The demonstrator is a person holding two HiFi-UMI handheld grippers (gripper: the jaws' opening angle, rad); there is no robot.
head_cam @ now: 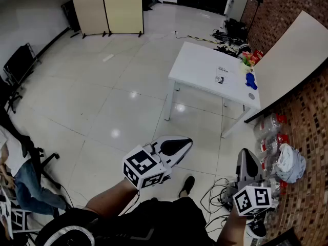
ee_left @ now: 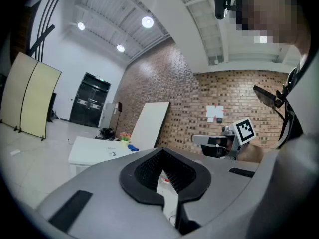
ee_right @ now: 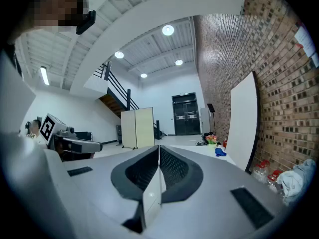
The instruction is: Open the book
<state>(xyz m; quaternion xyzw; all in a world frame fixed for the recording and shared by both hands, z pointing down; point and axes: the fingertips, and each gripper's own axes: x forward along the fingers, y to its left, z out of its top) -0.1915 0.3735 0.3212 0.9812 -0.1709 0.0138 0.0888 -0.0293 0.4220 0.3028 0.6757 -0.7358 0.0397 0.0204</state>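
Closed and empty, the left gripper (head_cam: 185,143) and right gripper (head_cam: 247,158) are hanging far from the thin book (head_cam: 223,76) at upper right, seemingly light and floppy, best pinched at its cover's free edge.

book (head_cam: 222,76) too small, seated person (head_cam: 23,181) cropped

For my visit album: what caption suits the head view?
Both shut: left gripper and right gripper held over tiled floor, far from the white table.
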